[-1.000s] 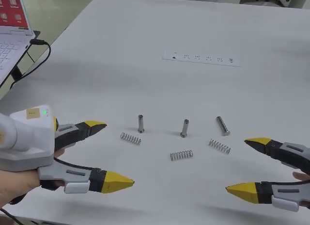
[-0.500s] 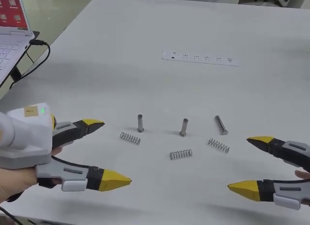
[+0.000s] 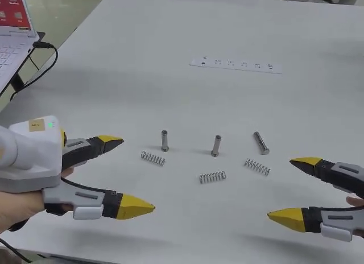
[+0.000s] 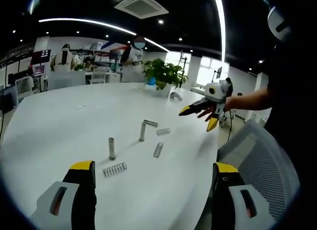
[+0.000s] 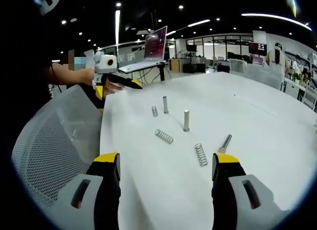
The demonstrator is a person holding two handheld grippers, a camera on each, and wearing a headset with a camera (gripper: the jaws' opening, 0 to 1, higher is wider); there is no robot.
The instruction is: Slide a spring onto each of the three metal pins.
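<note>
I noted left claw point(image 3: 135, 173) and right claw point(image 3: 281, 188) both spread, empty; three springs point(image 3: 212, 177) lay loose beside three pins point(image 3: 216, 145) on the desk point(image 3: 170, 93).

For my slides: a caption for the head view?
Open left gripper and right gripper flank three bare pins, one lying flat, with three loose springs.

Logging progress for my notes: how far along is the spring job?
Done: nothing; the three springs lie loose on the table beside bare pins. In hand: nothing; left gripper and right gripper are open, empty. Left: all three pins.
</note>
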